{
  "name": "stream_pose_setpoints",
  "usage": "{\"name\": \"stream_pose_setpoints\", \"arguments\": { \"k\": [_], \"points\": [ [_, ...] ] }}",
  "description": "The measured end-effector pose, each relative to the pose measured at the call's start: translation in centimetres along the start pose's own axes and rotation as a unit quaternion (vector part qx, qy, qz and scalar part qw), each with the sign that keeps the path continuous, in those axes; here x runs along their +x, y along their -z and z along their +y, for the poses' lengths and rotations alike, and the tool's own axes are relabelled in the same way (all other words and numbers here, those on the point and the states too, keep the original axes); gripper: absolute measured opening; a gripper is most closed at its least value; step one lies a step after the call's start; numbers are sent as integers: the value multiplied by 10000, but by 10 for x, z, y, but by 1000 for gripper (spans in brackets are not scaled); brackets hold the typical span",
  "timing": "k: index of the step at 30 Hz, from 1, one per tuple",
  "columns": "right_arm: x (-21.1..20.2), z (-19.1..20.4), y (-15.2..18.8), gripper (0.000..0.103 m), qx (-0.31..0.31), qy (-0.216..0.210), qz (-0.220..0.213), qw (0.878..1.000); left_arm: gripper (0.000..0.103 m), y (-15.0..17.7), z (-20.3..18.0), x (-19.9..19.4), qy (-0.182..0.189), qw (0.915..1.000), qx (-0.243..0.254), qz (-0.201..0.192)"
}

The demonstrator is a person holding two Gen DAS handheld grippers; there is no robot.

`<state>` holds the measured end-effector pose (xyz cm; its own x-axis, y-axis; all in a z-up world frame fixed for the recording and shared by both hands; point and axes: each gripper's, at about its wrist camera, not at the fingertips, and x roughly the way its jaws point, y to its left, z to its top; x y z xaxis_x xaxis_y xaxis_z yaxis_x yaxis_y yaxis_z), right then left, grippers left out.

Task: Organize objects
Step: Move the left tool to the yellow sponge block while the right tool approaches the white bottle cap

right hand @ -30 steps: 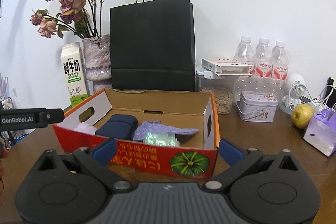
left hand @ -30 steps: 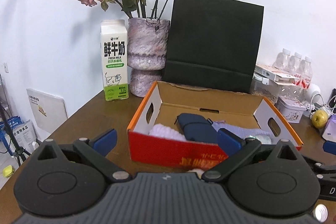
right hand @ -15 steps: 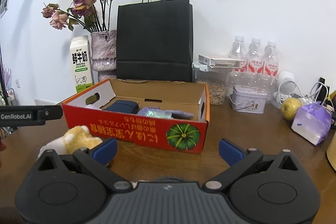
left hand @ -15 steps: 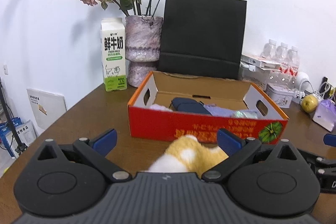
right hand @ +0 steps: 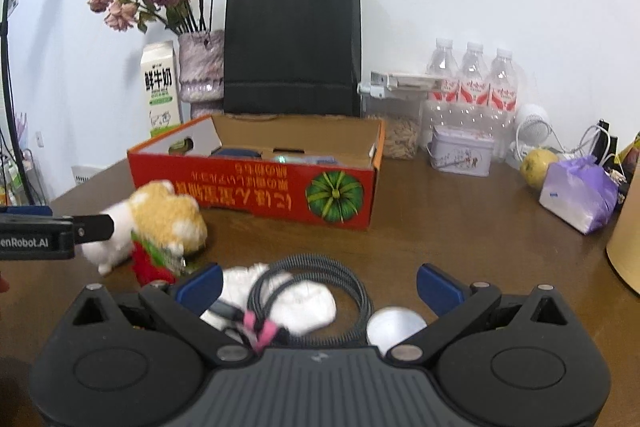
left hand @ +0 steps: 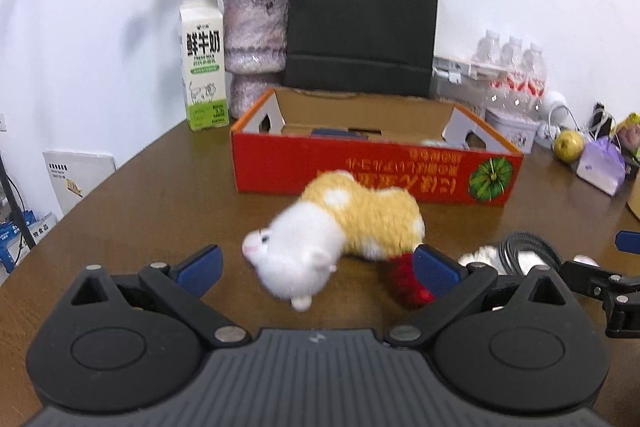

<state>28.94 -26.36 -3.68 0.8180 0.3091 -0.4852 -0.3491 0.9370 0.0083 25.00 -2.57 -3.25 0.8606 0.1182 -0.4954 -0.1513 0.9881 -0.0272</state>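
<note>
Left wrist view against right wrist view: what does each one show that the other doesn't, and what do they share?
Only the left wrist view shows the plush toy's white face and both fingers of the open left gripper.

Only the right wrist view shows the pink tie on the coiled cable, a round silver object, and the open right gripper.

Both show the plush toy, red box, black bag, milk carton and table.

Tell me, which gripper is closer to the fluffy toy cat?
Left. The left gripper is open right in front of the plush cat. The right gripper sits off to its side, over a coiled cable.
</note>
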Motion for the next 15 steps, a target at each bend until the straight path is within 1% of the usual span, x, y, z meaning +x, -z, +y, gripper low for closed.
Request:
{"name": "stream_pose_setpoints", "arguments": {
  "k": [8,15],
  "points": [
    [-3,-3,25,103,-154,7,352,9993,103,21,-14,-4,260,9986,340,313],
    [-7,-8,29,103,-64,-31,412,9991,103,37,-32,1,507,9940,737,635]
  ]
}}
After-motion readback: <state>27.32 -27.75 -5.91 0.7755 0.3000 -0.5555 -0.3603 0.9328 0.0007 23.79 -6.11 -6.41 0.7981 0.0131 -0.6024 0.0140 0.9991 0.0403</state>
